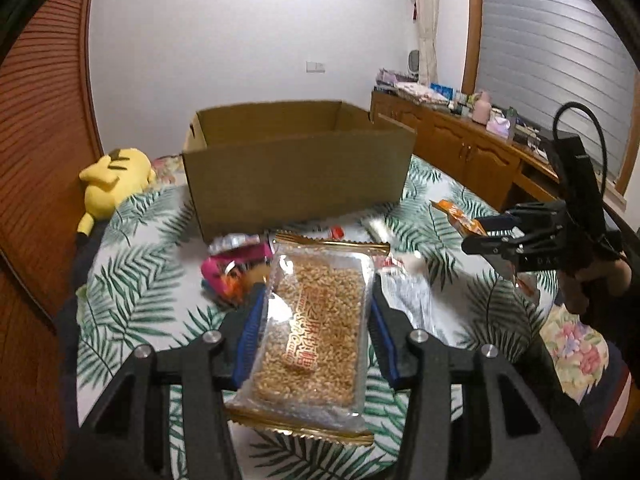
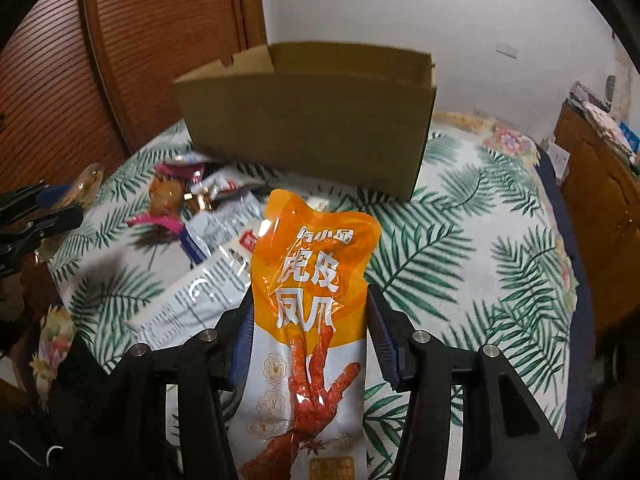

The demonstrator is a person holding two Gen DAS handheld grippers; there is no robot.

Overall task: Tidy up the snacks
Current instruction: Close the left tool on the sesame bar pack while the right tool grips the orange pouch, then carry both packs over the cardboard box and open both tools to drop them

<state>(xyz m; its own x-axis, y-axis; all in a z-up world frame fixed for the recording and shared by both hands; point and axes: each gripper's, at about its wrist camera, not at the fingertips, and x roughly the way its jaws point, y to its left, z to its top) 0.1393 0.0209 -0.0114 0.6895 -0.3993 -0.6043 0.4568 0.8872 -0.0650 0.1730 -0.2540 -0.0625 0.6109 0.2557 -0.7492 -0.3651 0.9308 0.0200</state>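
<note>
My left gripper [image 1: 318, 308] is shut on a clear packet of puffed-grain bar [image 1: 316, 332] with gold edges, held above the bed. My right gripper [image 2: 310, 312] is shut on an orange chicken-feet snack pouch [image 2: 312, 320]; it also shows at the right of the left wrist view [image 1: 490, 236], with the pouch's tip [image 1: 456, 216] sticking out. An open cardboard box [image 1: 296, 160] stands ahead of both grippers, also in the right wrist view [image 2: 308, 128]. Several loose snack packets [image 1: 240, 264] lie in front of the box, among them pink, white and silver ones [image 2: 208, 232].
The bed has a palm-leaf cover [image 2: 480, 248]. A yellow plush toy [image 1: 112, 176] lies at the left of the box. A wooden slatted wardrobe [image 1: 40, 140] stands at the left. A wooden cabinet [image 1: 472, 148] with clutter runs along the right under the window.
</note>
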